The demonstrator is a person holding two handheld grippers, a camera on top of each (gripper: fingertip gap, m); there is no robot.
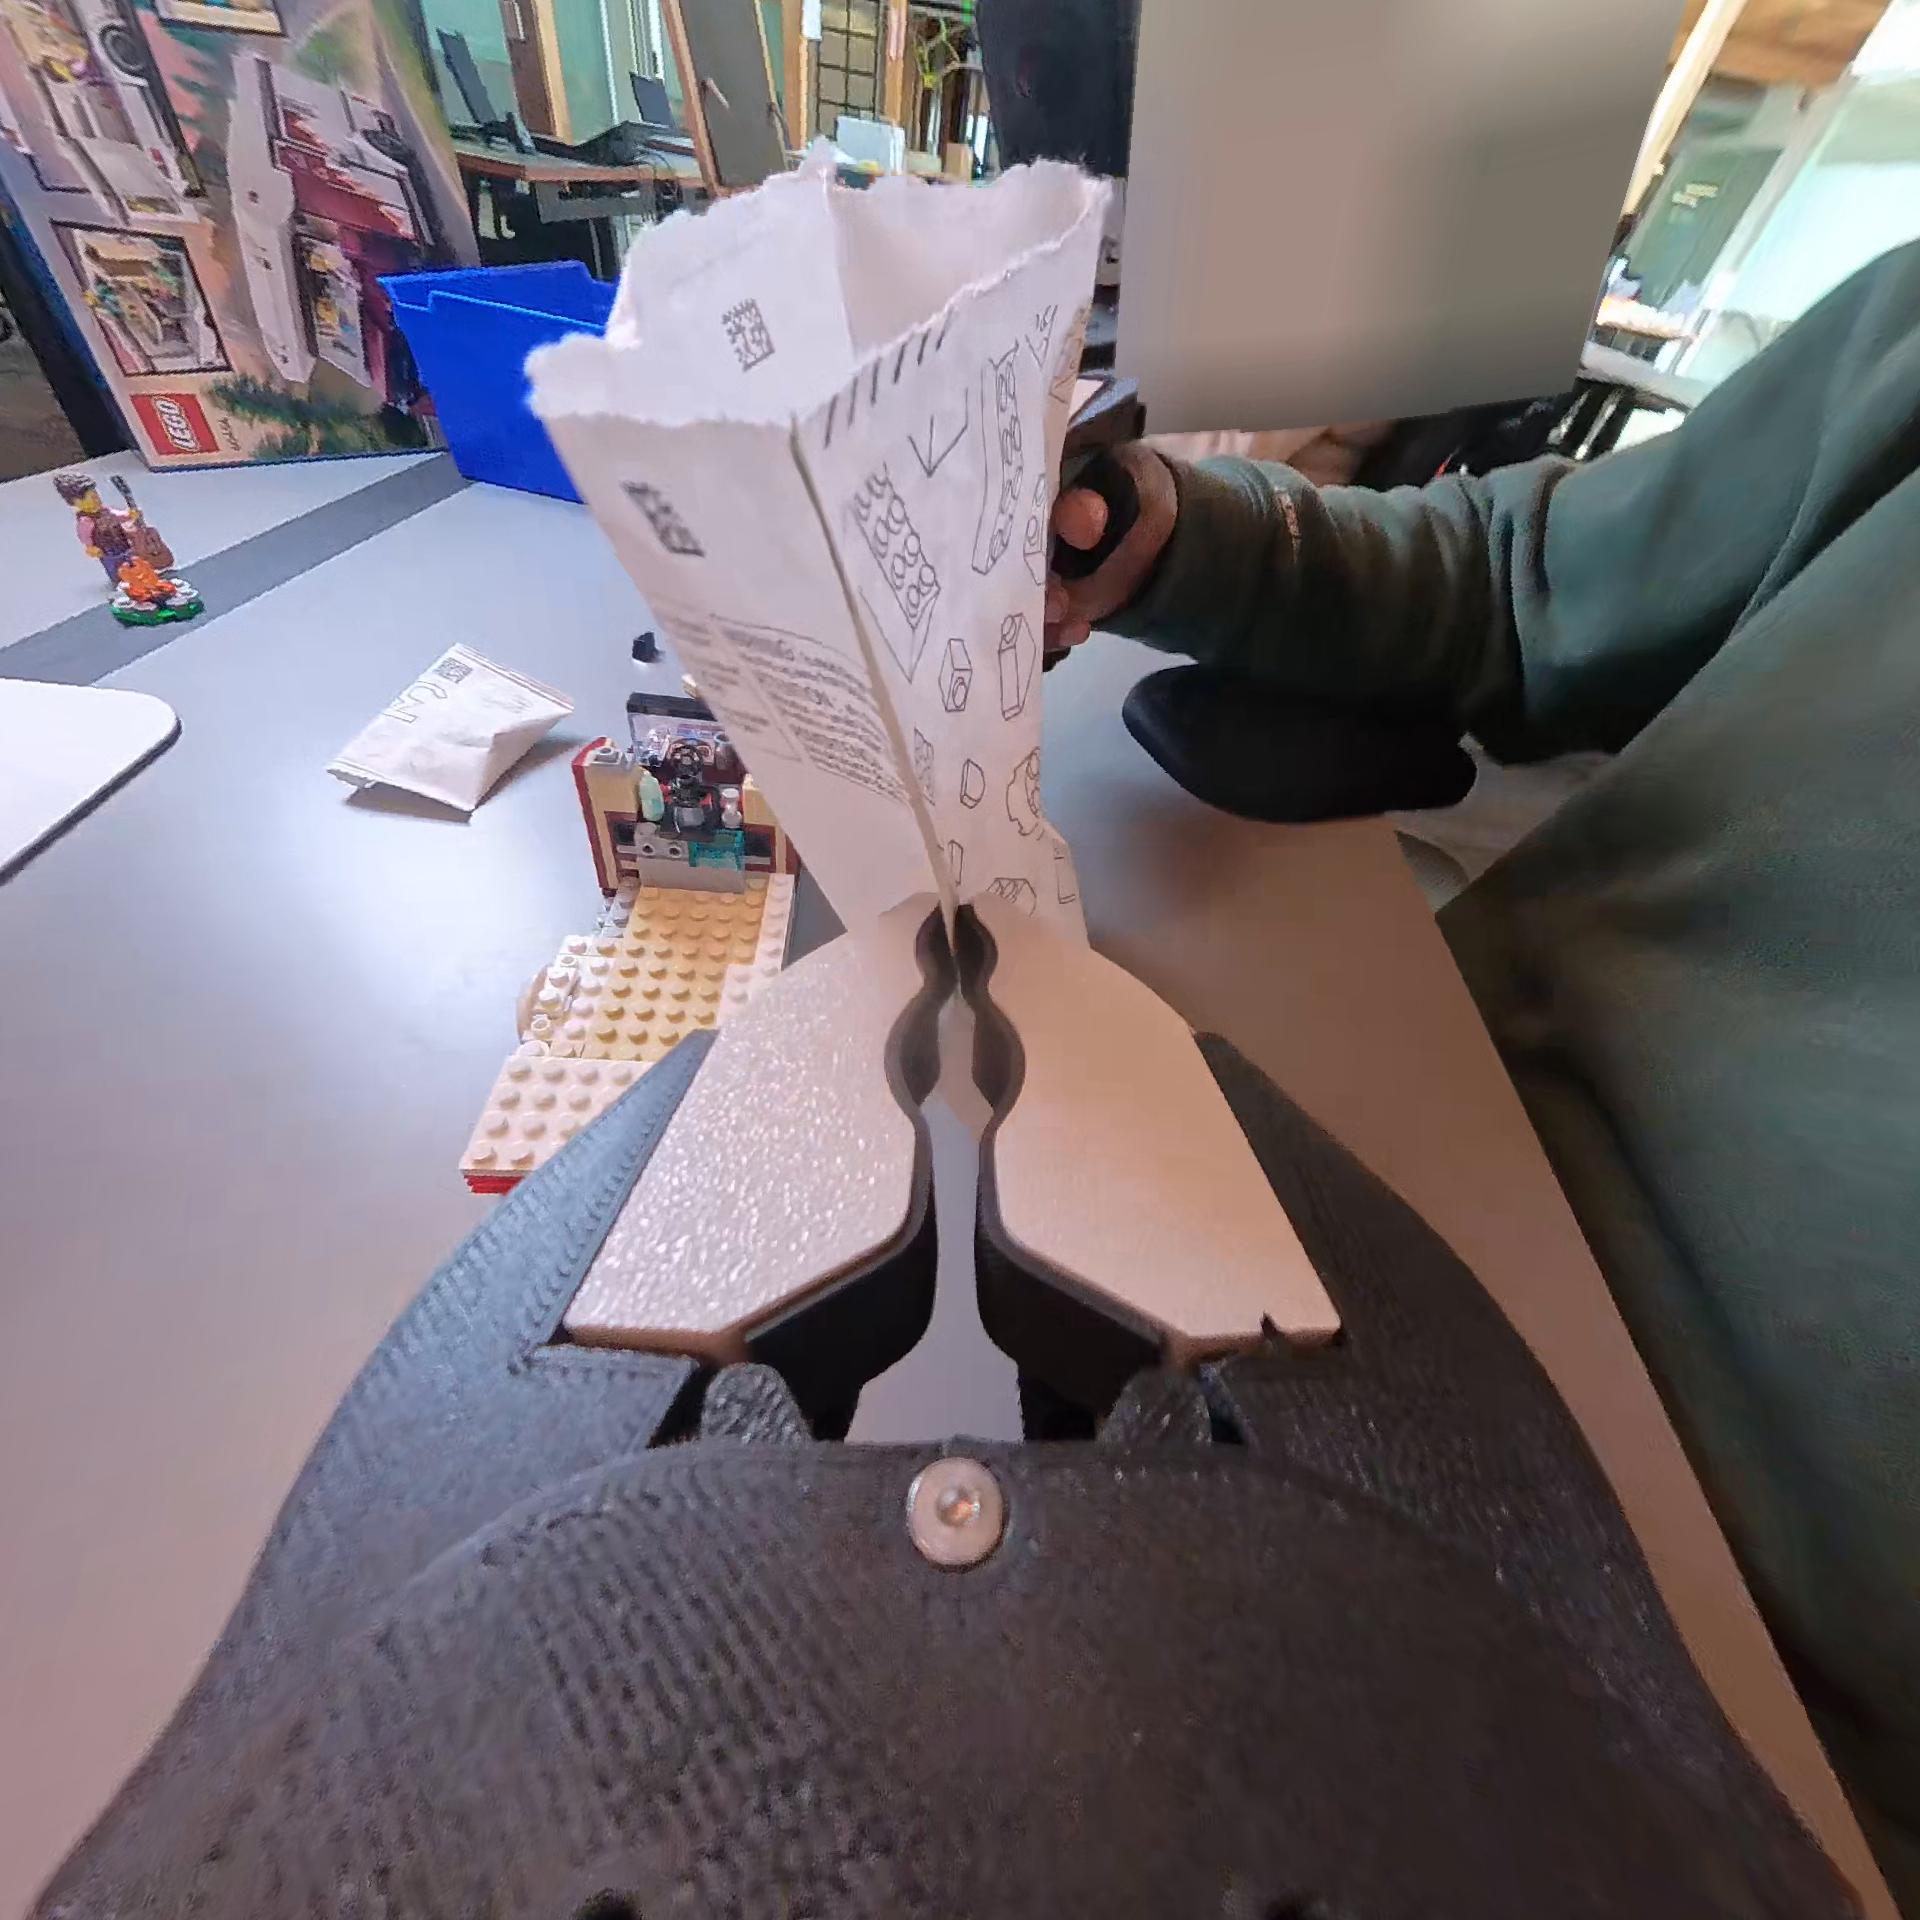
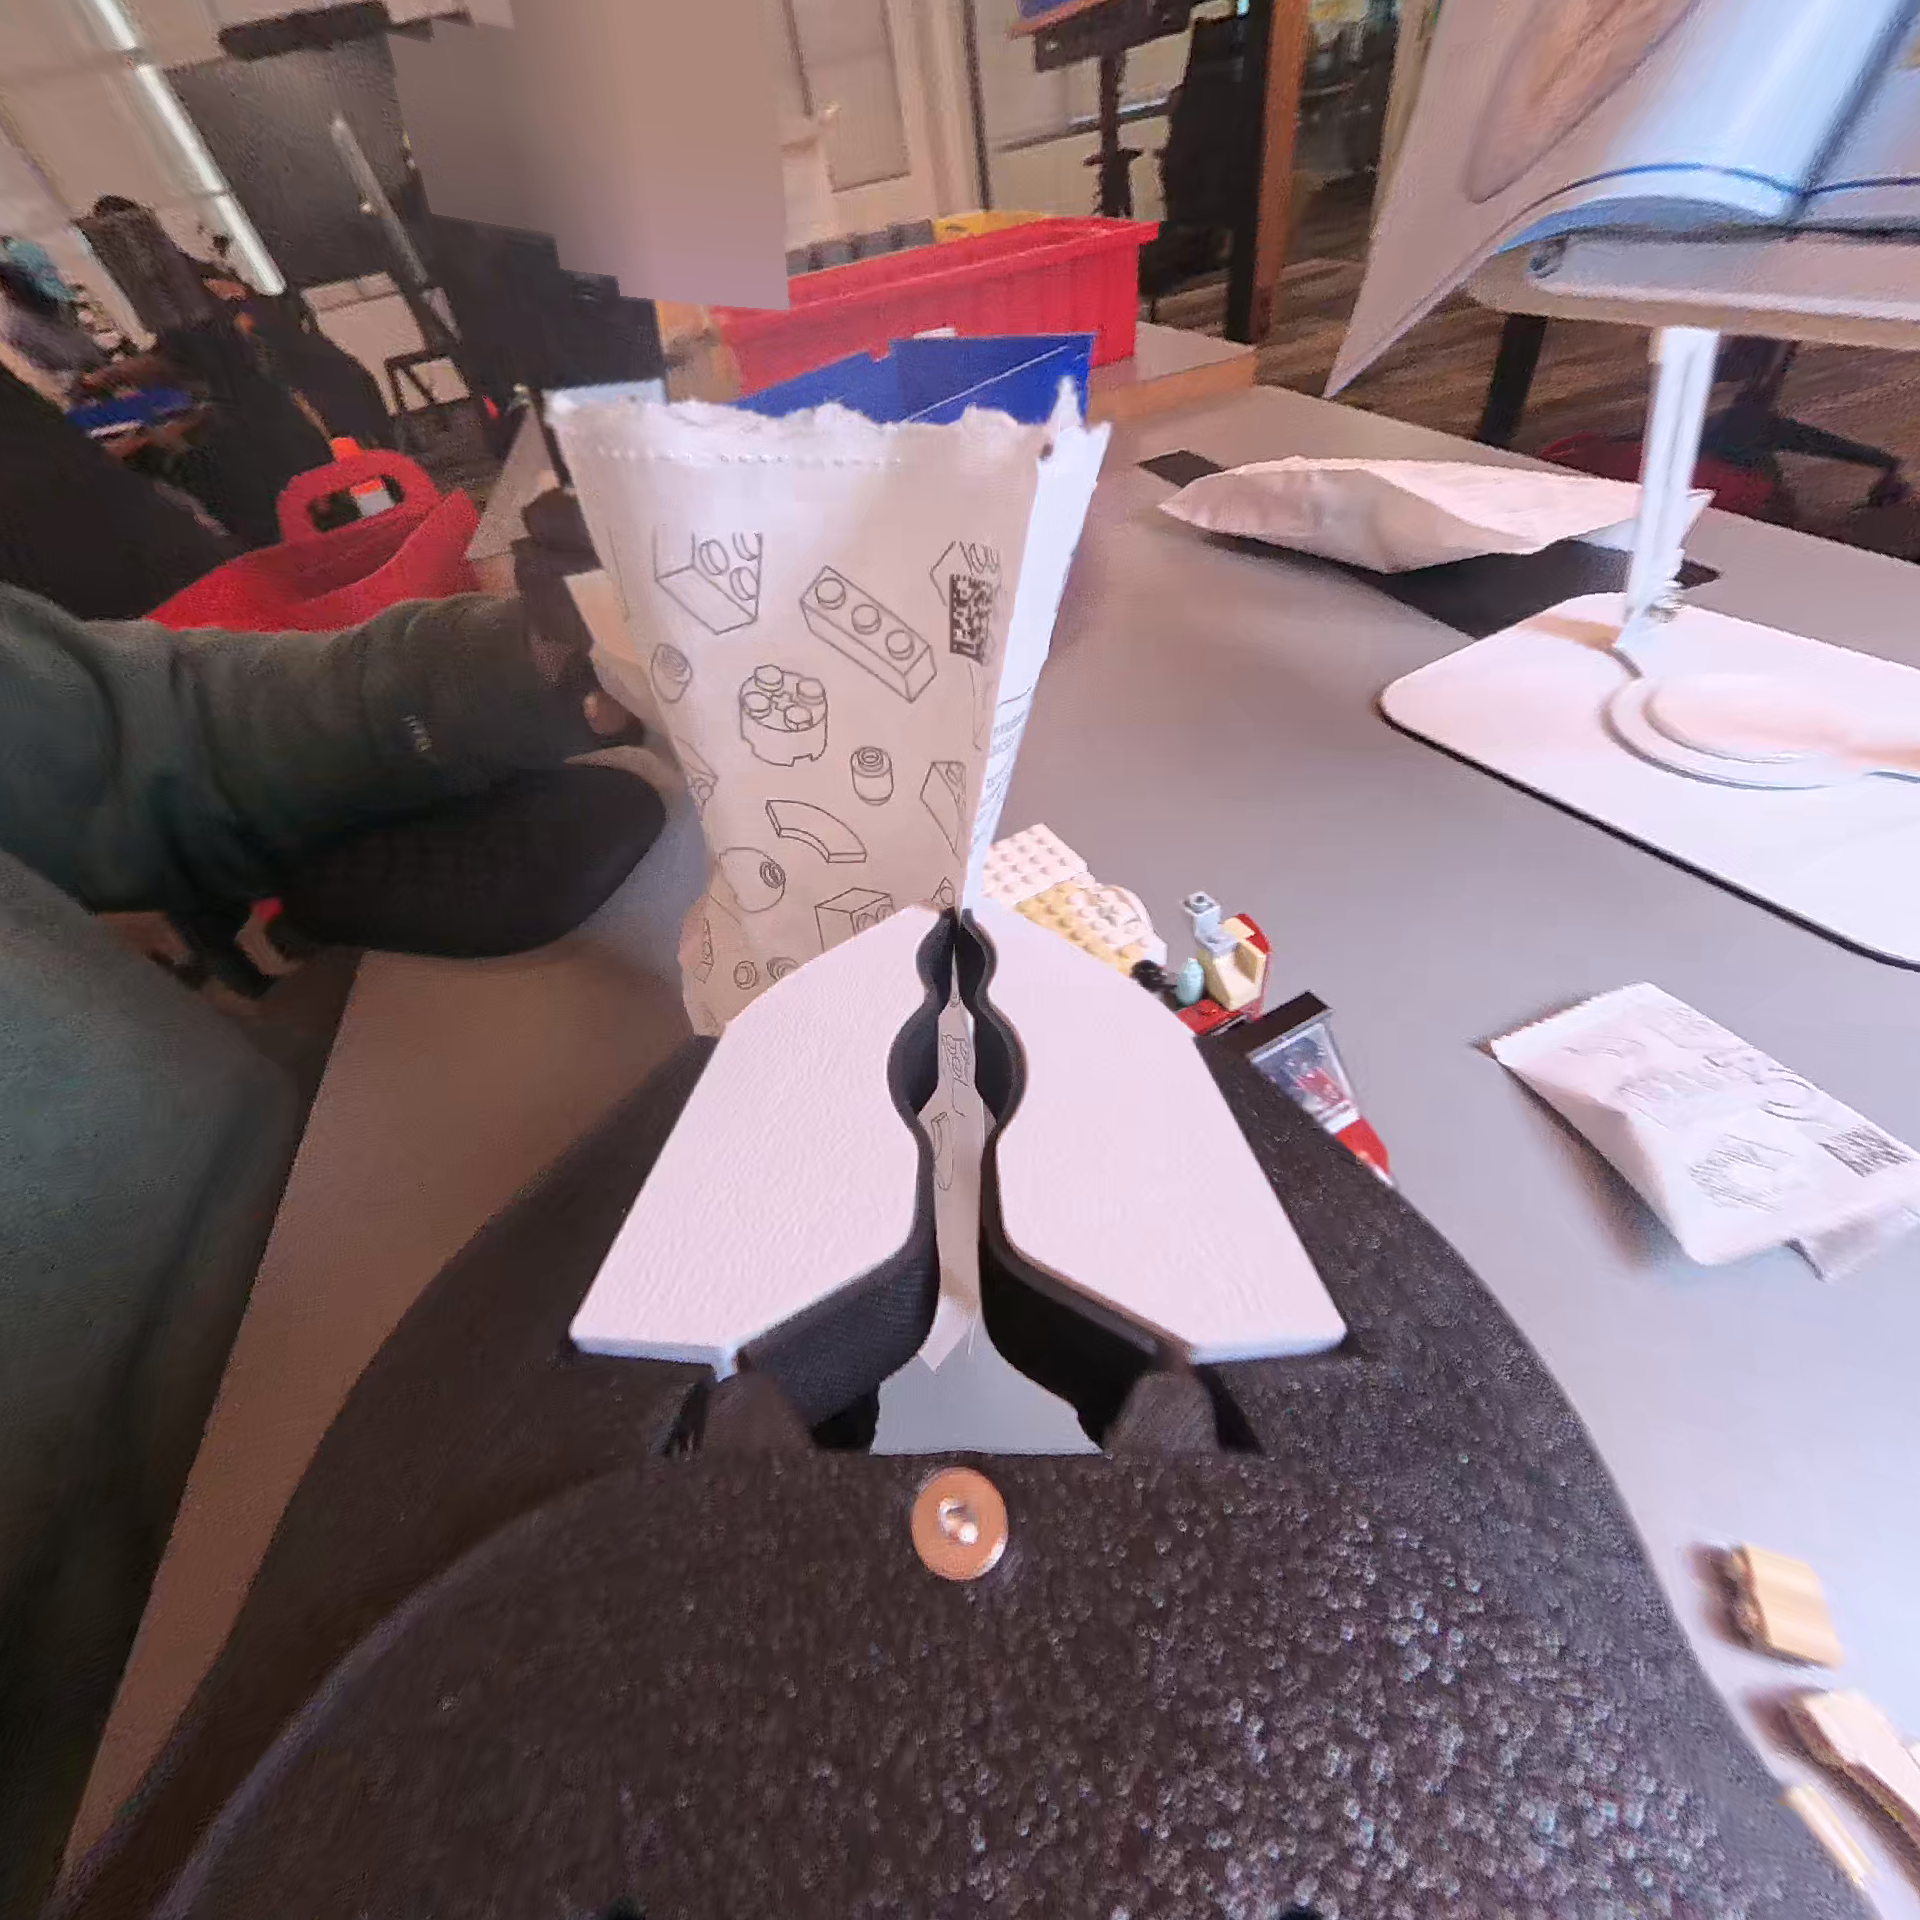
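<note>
1. The left claw (image 1: 951, 920) is pressed together on the lower edge of a white paper bag printed with black line drawings of toy bricks (image 1: 831, 540); its two pale pads pinch the paper at the bag's centre seam; the bag rises upright from the tips, its torn mouth gaping open at the top.
2. The right claw (image 2: 956, 925) is likewise pinched shut on the same white paper bag (image 2: 821, 644); a strip of the printed paper runs down between its fingers; the bag stands up from the tips.
3. Beyond the bag from the left claw, a hand in a dark green sleeve (image 1: 1101, 540) grips a black handle.
4. Just left of the left claw's tips, on the grey surface (image 1: 260, 935), sits a partly built toy-brick model with tan studded plates and a dark red wall (image 1: 665, 883); farther left lies a small crumpled white paper packet (image 1: 452, 738); far left stands a small toy figure on a green base (image 1: 135, 551); behind are a blue plastic bin (image 1: 499, 364) and a large printed cardboard box (image 1: 229, 229).
5. Right of the right claw lie the same brick model (image 2: 1164, 935), a flat white printed packet (image 2: 1714, 1122) and a white rounded mat (image 2: 1704, 769).
</note>
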